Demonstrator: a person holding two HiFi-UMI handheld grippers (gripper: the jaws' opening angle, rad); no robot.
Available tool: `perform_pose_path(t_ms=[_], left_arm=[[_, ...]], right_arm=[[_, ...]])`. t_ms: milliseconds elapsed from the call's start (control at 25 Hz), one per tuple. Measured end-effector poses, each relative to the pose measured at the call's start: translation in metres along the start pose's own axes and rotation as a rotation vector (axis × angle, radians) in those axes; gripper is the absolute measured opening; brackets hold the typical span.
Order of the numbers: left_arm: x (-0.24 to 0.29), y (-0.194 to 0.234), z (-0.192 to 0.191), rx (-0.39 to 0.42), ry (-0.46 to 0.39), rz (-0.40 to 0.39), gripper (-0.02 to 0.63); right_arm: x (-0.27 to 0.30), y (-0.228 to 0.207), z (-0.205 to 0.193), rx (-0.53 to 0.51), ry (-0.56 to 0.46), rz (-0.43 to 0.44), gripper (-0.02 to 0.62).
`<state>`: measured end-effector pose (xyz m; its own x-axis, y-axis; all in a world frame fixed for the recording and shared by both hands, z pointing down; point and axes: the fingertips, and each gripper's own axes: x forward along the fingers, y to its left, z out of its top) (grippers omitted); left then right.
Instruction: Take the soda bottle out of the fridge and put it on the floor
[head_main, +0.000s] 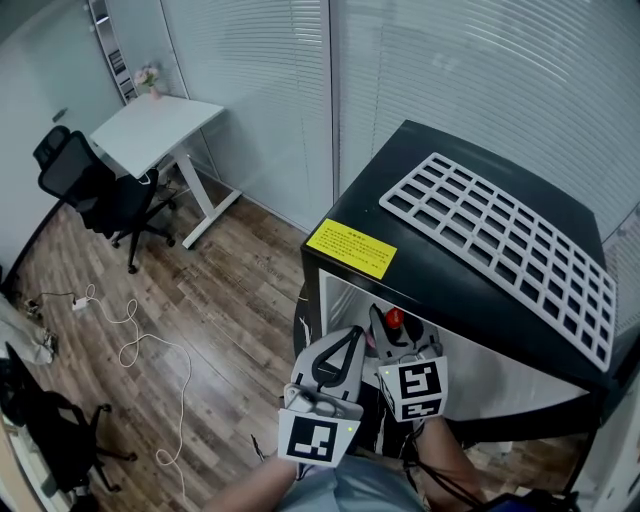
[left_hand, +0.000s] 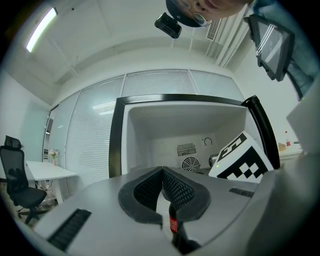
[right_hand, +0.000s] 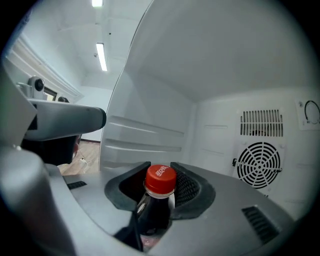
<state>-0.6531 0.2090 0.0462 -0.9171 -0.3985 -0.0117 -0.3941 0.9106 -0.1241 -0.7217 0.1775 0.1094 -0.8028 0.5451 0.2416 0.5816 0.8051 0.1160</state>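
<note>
A dark soda bottle (right_hand: 154, 216) with a red cap stands inside the open fridge (head_main: 372, 200). My right gripper (right_hand: 161, 171) reaches into the fridge, and its black pads close on the bottle just below the cap. From the head view only the red cap of the bottle (head_main: 394, 318) shows, just beyond the right gripper (head_main: 384, 328). Beside it on the left, my left gripper (head_main: 352, 335) is held level at the fridge opening. Its jaws meet at the tips with nothing between them. Below the left gripper (left_hand: 162, 171), the bottle (left_hand: 173, 225) shows through the gap.
The black mini fridge carries a white wire rack (head_main: 500, 240) and a yellow label (head_main: 350, 247) on top. A round fan vent (right_hand: 258, 164) sits in its back wall. A white desk (head_main: 155, 130), a black office chair (head_main: 95, 185) and loose cables (head_main: 150, 350) are on the wooden floor to the left.
</note>
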Motion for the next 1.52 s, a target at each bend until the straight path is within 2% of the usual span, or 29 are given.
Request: perform_pose_path(t_ms=[560,760,960,1080,1360,1520], left_arm=[[-0.042,-0.034,0.018,0.016,-0.03,-0.039,0.017],[-0.062,-0.053,0.017,-0.005,0.003,-0.089,0.017],[-0.083,-0.062,0.021,0.004,-0.014,-0.159,0.017],[-0.101,-0.068,0.023,-0.005,-0.029,-0.215,0.017],[-0.152,-0.066,0.025,-0.023,-0.065,-0.336,0.017],[-0.171,-0.091,0.022,-0.045,-0.059,-0.464,0.017]], right_arm=[[-0.074,0.012,0.017,0.003,-0.041,-0.059,0.132],[-0.112,0.019,0.014,0.01,-0.054,-0.082,0.13],[-0.149,0.024,0.007,0.022,-0.045,-0.175,0.13],[-0.177,0.029,0.004,0.033,-0.055,-0.268,0.13],[-0.222,0.072,0.001,0.066,-0.051,-0.408,0.129],[-0.261,0.091,-0.008,0.107,-0.044,-0.5,0.129]])
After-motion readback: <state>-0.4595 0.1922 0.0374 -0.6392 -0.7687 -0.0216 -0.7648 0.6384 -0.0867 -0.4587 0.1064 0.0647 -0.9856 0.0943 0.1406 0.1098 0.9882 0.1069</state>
